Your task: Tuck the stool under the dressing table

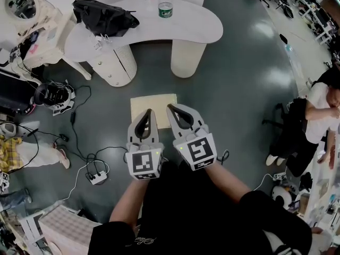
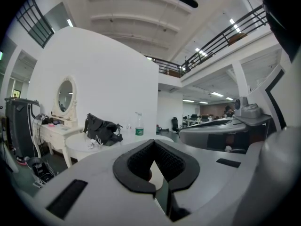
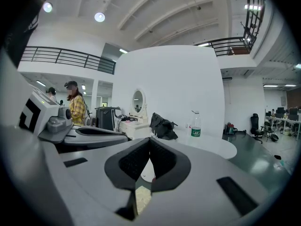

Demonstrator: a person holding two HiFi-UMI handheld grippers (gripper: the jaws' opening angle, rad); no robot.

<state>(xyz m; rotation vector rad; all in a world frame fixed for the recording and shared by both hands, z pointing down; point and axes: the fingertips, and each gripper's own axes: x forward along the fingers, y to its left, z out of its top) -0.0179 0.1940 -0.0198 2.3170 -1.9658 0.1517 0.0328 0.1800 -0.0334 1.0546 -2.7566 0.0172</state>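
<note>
Jaws are pressed together on two grippers, the left gripper [image 1: 150, 112] and the right gripper [image 1: 170, 108]. One stool [image 1: 154, 104] sits on the floor [image 1: 239, 94] in front of the desk [image 1: 196, 28], not under it yet. One bag [image 1: 103, 16] and one bottle [image 1: 165, 7] stand on the desk.

The place is a large open-plan office hall with a home-like set staged inside it. A white kidney-shaped counter [image 1: 202, 31] stands on a dark glossy grey floor [image 1: 244, 89], backed by a freestanding white curved partition wall [image 2: 103, 74]. Beside the counter is a cream carved vanity with an oval mirror [image 2: 66, 96]. Above and behind the counter runs a mezzanine with black metal railings [image 2: 225, 36]. Beyond the counter are desks and a black office chair [image 3: 256, 121], and near it a white corded power strip [image 1: 97, 178] lies on the floor.
</note>
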